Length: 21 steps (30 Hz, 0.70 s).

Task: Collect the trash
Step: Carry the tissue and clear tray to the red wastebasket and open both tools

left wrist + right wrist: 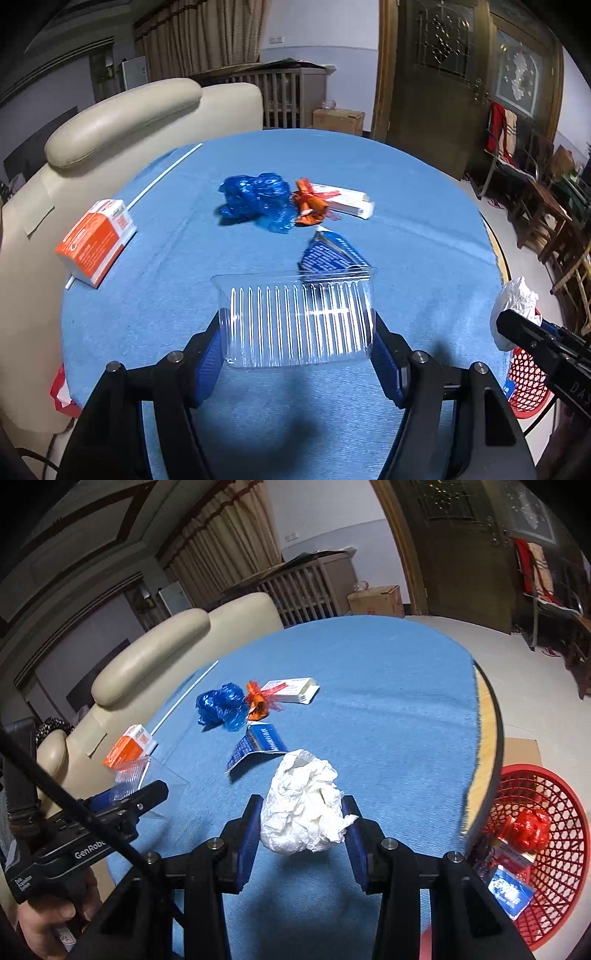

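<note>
Left wrist view
Left claw: the left gripper [297, 332] pinches a clear ribbed plastic tray [297, 321] by its two ends, lifted off the blue tablecloth [424, 240]
Pose: pointed steeply down at the table, the tray level across the pads
Remaining trash: blue plastic wad [255, 201], orange wrapper [308, 203], white carton [347, 201], blue packet [330, 254], orange box [94, 240]
Advice: keep the squeeze light, since the thin tray could buckle or spring out; carry it level toward the red basket [526, 384] at the right edge

Right wrist view
Right claw: the right gripper [301, 825] is pressed onto a crumpled white tissue [303, 805]
Pose: tilted down over the table's near edge; the basket [554, 849] sits below to its right, probably on the floor, already holding some wrappers
Advice: clear the table rim [491, 738] before letting go; release above the basket's middle
</note>
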Motion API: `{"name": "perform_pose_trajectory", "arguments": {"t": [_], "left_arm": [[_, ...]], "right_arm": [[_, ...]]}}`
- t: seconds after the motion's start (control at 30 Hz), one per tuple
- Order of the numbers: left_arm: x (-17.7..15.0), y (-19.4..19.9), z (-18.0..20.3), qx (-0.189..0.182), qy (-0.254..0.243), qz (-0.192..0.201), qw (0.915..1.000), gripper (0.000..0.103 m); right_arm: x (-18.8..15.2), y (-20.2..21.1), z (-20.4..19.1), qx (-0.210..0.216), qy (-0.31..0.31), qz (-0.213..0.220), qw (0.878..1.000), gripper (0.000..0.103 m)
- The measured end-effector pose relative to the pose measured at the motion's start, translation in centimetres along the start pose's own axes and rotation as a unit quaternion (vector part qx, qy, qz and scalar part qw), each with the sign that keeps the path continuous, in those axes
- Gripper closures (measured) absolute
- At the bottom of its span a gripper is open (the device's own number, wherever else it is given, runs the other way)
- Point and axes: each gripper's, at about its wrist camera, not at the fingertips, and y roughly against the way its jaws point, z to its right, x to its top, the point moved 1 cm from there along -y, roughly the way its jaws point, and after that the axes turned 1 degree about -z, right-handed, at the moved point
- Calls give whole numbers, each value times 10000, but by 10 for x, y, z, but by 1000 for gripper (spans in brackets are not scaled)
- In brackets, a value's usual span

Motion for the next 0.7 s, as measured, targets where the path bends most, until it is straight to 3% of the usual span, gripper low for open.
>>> {"name": "perform_pose_trajectory", "arguments": {"t": [0.7], "left_arm": [[10, 8, 60, -311, -544, 47, 9980, 31]], "right_arm": [[-5, 48, 65, -431, -536, 353, 9970, 58]]}}
